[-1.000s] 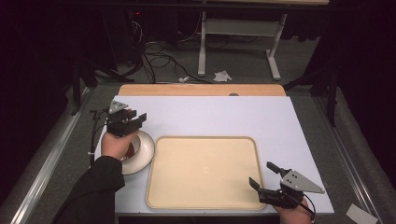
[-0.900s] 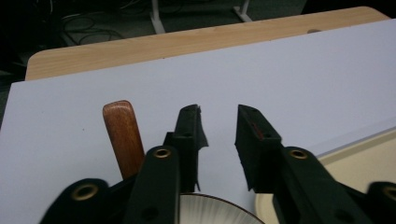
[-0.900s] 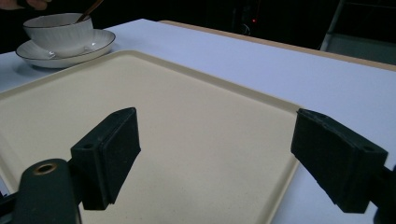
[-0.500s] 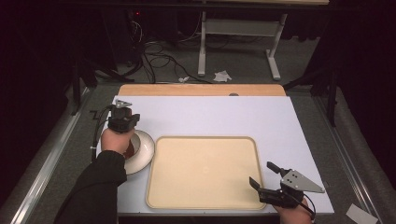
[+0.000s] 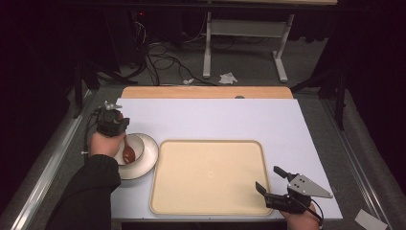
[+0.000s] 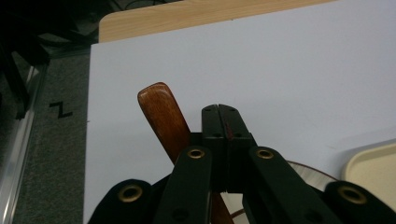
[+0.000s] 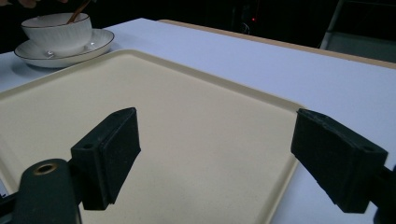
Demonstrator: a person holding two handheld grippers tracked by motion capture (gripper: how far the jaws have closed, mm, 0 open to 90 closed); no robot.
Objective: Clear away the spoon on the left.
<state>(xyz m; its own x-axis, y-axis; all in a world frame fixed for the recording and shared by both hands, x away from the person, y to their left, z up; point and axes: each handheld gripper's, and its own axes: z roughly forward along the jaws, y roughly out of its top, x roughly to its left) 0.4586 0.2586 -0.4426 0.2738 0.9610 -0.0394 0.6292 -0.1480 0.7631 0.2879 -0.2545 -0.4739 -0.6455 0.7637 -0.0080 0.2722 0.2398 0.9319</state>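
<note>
Left gripper (image 6: 223, 112) fingers are pressed fully together, no gap at the tips. The brown wooden spoon's handle (image 6: 163, 116) sits just beside them on the left side, passing under the finger linkage. Can't tell whether it's actually pinched further down or just lying against the fingers. From the high view the spoon's bowl (image 5: 128, 153) rests in the white ribbed ceramic cup (image 5: 136, 149) directly below those fingers, cup on its white saucer with dark rim (image 5: 149, 165).

Right gripper (image 7: 224, 154) fingers are spread wide, nothing between them. It hovers low over the near right corner of the cream plastic tray (image 7: 196, 116), with cup and saucer well ahead of the fingers, beyond the tray's far edge.

My read: step in hand is handling the spoon in the cup, either stirring or lifting it out. Next move needs a confirmed grip on the handle, then a straight lift clear of the cup rim so the cup doesn't tip on the saucer. Right gripper looks idle and could steady the saucer.
</note>
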